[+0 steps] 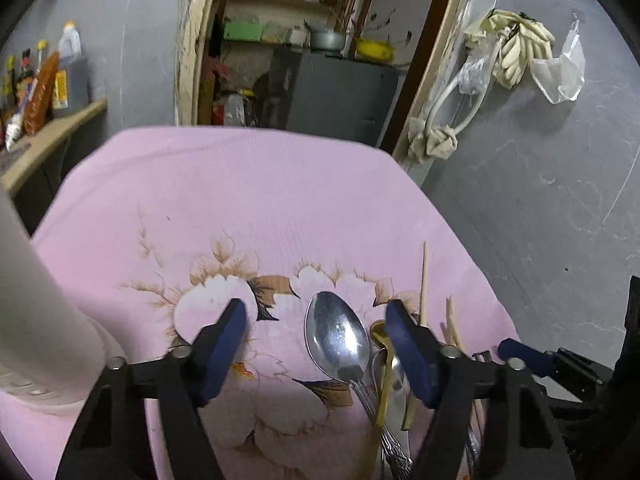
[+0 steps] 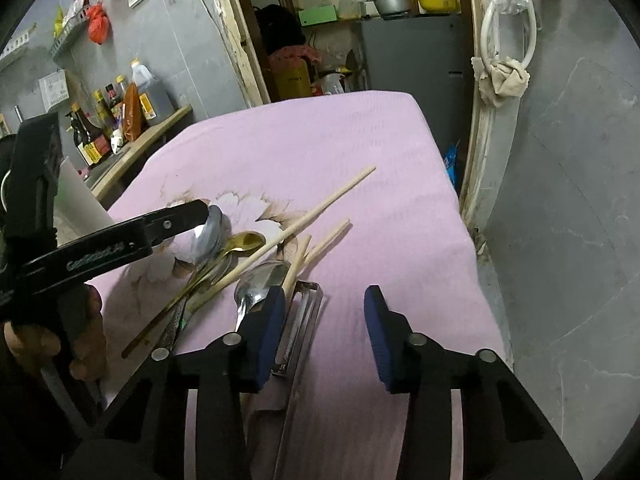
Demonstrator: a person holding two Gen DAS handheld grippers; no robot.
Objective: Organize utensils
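Looking at the pile on the pink surface [image 2: 360,152], we see hard, slippery, light spoons [image 1: 336,332] and chopsticks [image 2: 320,206], best pinched mid-handle, between both half-open, empty claws, left claw [image 1: 316,344] and right claw [image 2: 324,332].

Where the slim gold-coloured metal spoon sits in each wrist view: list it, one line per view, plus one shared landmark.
Left wrist view: the gold-coloured metal spoon lies low and right of centre, just right of the large silver spoon, beside the right finger.
Right wrist view: left of centre, its bowl beside the long wooden chopstick, handle running down-left.
Shared landmark: the pink flowered tablecloth.
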